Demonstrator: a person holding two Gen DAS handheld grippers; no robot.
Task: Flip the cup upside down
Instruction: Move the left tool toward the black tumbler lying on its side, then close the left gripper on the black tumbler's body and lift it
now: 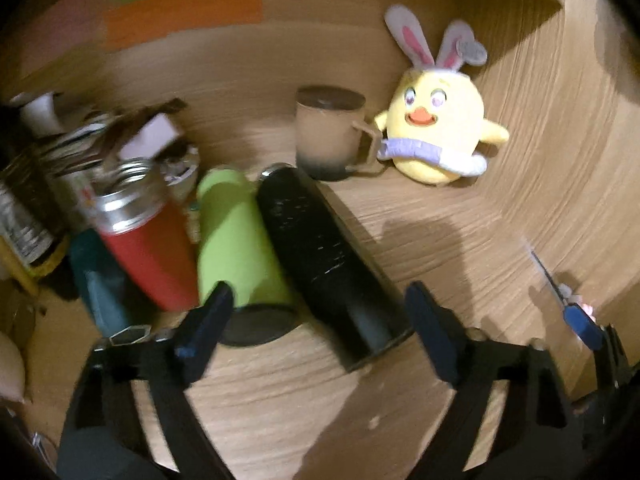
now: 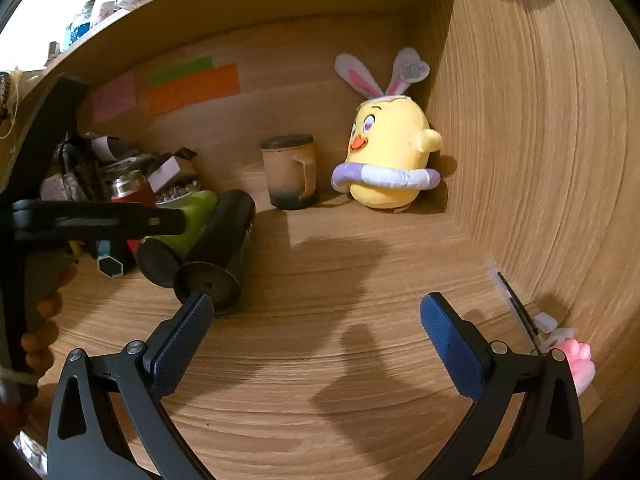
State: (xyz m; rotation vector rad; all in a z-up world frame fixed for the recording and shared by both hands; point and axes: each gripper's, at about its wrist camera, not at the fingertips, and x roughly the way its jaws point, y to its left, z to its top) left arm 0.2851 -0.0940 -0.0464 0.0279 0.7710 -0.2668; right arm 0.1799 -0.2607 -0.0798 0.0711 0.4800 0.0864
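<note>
Wooden shelf (image 2: 320, 360): both claws (image 1: 320, 320) (image 2: 316, 328) gape, level, short of cup (image 2: 289, 172).

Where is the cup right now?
In both views the cup stands at the back of the wooden shelf, just left of the yellow chick plush, beyond the black bottle.

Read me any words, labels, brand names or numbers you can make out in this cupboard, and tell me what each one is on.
No text can be read for certain.
Heart patch on the plush chick's ear: some print, too blurred to read.
Pink, green and orange sticky notes on the back wall: no writing visible.
Red flask: no readable marking.
Packets and tins at the left: print too blurred.
Cup: no lettering visible.
</note>
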